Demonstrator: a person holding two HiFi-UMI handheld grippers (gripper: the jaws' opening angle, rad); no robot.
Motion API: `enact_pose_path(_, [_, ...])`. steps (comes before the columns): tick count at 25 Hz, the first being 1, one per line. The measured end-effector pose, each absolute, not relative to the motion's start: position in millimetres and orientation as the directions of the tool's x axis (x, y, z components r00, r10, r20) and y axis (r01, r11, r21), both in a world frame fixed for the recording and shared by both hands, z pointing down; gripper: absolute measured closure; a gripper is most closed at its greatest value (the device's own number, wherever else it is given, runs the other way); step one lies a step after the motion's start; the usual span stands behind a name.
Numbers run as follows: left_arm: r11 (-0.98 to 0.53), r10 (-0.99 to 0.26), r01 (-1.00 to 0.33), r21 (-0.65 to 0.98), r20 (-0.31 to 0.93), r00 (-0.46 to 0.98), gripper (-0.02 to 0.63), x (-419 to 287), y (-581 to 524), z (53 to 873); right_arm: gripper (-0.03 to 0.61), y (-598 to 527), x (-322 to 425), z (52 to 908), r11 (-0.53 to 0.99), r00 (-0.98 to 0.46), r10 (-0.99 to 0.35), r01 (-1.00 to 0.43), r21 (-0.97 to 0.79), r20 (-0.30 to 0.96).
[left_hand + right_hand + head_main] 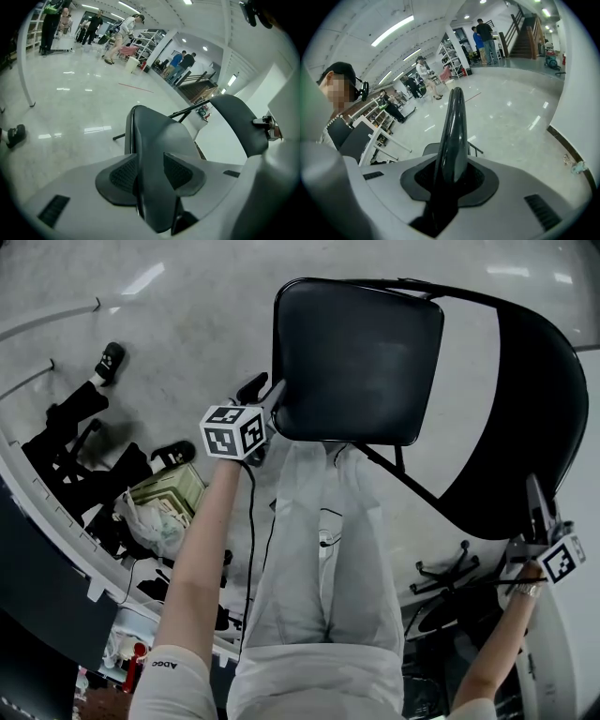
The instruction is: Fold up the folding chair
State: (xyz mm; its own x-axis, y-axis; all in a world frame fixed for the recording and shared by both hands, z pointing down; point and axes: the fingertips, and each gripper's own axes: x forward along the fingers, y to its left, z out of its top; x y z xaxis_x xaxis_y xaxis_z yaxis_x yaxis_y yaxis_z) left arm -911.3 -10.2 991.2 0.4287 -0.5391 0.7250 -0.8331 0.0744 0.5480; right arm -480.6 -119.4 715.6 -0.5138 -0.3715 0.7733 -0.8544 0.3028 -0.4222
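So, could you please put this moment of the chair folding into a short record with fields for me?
Fold state: seat and backrest spread apart, not yet folded
Left gripper: shut on the seat's edge, a pad on each face
Right gripper: shut on the backrest's thin edge
Floor: light and glossy

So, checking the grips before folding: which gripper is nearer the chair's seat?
Left. The left gripper is clamped on the seat at its edge; the right gripper grips the backrest rim, away from it.
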Motion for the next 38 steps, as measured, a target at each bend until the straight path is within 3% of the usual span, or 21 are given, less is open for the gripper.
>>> enact_pose_path(9, [0.043,-0.524,-0.824,0.565,0.715,0.463,0.431,-899,-5,983,0.489,-130,-429,714,0.375,-0.543,-0.351,-0.828,-0.417,0.763])
enact_pose_path(25, [-0.031,-0.506,-0.725,0.688,0.615,0.605,0.302,-798,-35,945,0.479,-166,-305,735,0.336,-0.615,-0.344,-0.787,-0.518,0.710])
enact_pose_path(38, [0.019,-0.494,-0.807,0.590,0.707,0.506,0.299,-721,-59,930,0.477,-190,-211,767,0.277,-0.688,-0.330,-0.725,-0.630,0.647])
